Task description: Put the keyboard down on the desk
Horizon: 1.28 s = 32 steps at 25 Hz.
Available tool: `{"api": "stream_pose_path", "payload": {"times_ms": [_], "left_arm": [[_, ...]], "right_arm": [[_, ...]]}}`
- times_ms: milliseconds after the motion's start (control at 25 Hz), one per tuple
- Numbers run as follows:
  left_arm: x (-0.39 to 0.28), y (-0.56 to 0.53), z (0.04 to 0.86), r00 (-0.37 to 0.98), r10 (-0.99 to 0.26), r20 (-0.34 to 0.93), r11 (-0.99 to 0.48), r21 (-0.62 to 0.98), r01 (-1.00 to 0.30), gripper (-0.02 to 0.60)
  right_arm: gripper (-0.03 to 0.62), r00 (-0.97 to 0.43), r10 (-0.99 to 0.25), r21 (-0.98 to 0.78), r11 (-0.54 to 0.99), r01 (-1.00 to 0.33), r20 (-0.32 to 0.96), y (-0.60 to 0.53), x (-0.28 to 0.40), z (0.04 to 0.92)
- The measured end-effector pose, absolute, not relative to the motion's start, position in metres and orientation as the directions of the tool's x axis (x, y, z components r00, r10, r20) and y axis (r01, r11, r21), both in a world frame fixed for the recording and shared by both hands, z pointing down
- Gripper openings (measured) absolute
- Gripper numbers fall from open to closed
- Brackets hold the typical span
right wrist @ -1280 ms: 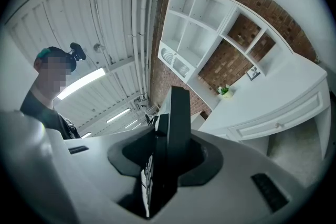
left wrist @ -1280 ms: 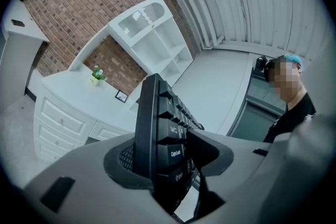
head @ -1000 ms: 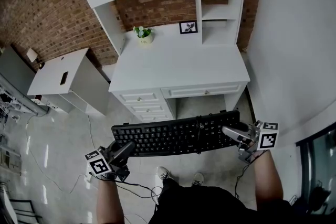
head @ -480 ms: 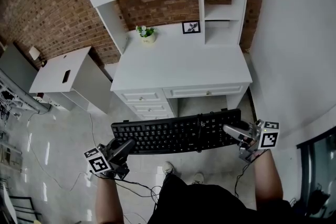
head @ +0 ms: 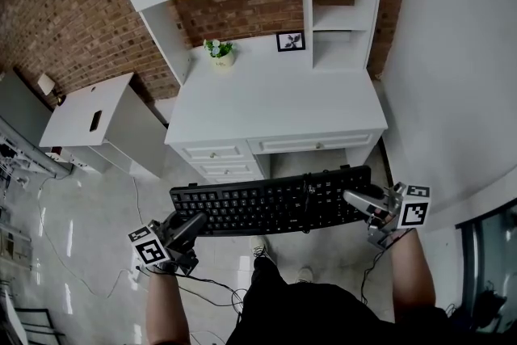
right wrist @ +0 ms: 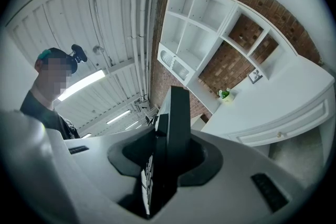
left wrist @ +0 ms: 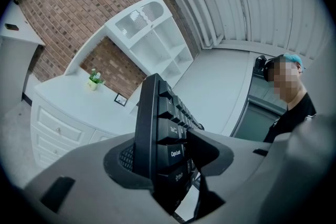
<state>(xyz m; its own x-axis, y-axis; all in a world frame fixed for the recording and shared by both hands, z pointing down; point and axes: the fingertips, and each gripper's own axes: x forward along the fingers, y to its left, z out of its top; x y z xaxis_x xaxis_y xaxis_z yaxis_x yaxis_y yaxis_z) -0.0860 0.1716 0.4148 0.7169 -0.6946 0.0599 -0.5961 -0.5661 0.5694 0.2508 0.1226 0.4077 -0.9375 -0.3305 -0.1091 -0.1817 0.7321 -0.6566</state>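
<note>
A black keyboard [head: 271, 204] hangs level in the air in front of the white desk [head: 275, 105], below its top, over the floor. My left gripper [head: 191, 224] is shut on the keyboard's left end, and my right gripper [head: 359, 201] is shut on its right end. In the left gripper view the keyboard [left wrist: 157, 128] stands edge-on between the jaws. The right gripper view shows the keyboard [right wrist: 173, 128] clamped the same way, with the desk [right wrist: 283, 102] beyond. A cable [head: 305, 202] runs across the keyboard's middle.
On the desk's back stand a small potted plant [head: 220, 52] and a framed picture [head: 290, 41], under a white shelf hutch [head: 339, 4]. A white cabinet [head: 97, 121] stands left of the desk. Brick wall behind, white wall at right. Cables lie on the floor [head: 97, 230].
The keyboard and both grippers hold nearly still; the view shifts only slightly against the desk.
</note>
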Motion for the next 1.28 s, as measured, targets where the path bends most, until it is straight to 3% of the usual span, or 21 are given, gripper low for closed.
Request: {"api": "stream_pose_path", "payload": {"times_ms": [280,1280], "left_arm": [[-0.089,0.152,0.423,0.735,-0.675,0.057,-0.581,0.574,-0.578,0.235],[-0.247,-0.039,0.442,0.782,-0.622,0.045,-0.578,0.648,-0.497,0.236]], "right_arm": [[0.138,-0.928,-0.356,-0.658,0.725,-0.204,-0.105,0.112,0.248,0.412],[0.138,-0.903,-0.429,-0.685,0.662,-0.304,-0.014,-0.057,0.089,0.408]]}}
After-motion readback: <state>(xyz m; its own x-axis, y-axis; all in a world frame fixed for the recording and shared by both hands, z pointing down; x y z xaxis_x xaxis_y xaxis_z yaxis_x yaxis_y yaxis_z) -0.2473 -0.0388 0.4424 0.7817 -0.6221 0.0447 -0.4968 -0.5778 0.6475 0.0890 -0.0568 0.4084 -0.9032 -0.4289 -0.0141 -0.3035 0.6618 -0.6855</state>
